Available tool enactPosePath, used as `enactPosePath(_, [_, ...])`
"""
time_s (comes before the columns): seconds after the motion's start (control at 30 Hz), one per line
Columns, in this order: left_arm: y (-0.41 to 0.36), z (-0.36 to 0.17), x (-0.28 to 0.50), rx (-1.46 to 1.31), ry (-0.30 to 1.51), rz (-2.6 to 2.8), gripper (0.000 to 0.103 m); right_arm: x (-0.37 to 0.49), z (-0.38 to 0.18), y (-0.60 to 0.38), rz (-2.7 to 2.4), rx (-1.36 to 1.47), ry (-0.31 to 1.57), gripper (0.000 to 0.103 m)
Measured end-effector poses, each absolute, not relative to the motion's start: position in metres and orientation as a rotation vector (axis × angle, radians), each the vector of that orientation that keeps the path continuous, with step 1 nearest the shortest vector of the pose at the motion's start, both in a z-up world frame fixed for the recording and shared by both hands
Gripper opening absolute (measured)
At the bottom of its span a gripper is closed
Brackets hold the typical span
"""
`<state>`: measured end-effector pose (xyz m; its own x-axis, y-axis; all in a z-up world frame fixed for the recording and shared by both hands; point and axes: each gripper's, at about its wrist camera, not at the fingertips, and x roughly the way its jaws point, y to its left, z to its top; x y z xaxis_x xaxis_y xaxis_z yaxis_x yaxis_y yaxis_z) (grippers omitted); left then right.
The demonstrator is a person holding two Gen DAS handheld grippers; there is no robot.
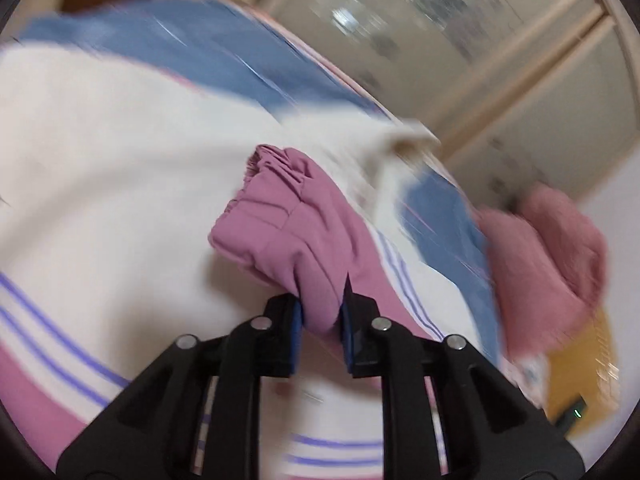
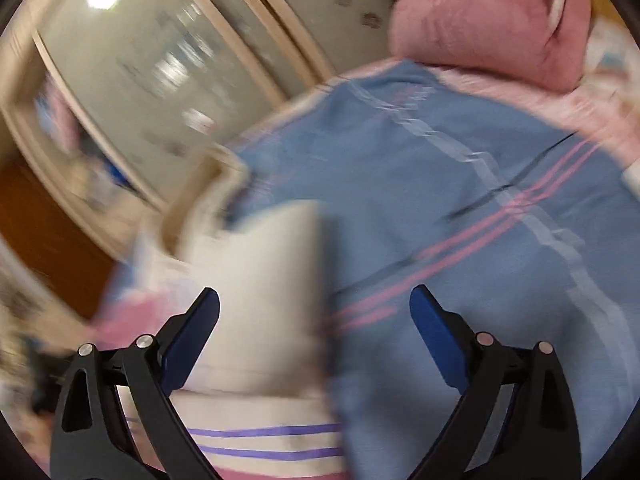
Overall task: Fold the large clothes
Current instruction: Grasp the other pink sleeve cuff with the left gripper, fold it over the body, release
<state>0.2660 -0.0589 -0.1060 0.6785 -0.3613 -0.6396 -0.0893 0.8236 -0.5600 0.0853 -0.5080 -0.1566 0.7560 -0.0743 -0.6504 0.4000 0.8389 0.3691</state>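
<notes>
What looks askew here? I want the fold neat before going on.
The pink cuff pinched in the left gripper is bunched and puckered, not flat. The white garment lies rumpled on the blue sheet.

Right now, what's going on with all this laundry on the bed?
A person is folding a large white garment with pink and purple trim, using two handheld grippers. The left gripper is clamped on its pink elastic cuff. The right gripper is open above the white fabric and the blue striped bedcover, gripping nothing. A pink pillow sits beyond.
</notes>
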Motion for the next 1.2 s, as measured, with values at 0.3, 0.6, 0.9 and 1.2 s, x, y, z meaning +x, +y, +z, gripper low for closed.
enactPosePath(0.3, [-0.047, -0.105, 0.259, -0.542, 0.82, -0.141, 0.024, 0.115, -0.196, -0.437, 0.024, 0.126, 0.992, 0.096])
enactPosePath(0.6, [-0.078, -0.121, 0.256, -0.406, 0.842, -0.196, 0.031, 0.13, -0.196, -0.47, -0.296, 0.224, 0.93, 0.098])
enactPosePath(0.9, [-0.063, -0.134, 0.257, -0.399, 0.888, -0.127, 0.047, 0.105, -0.193, -0.506, 0.083, 0.38, 0.93, 0.094])
enactPosePath(1.2, [-0.055, -0.082, 0.23, -0.357, 0.701, -0.143, 0.055, 0.132, -0.167, -0.482, 0.27, 0.544, 0.685, 0.035])
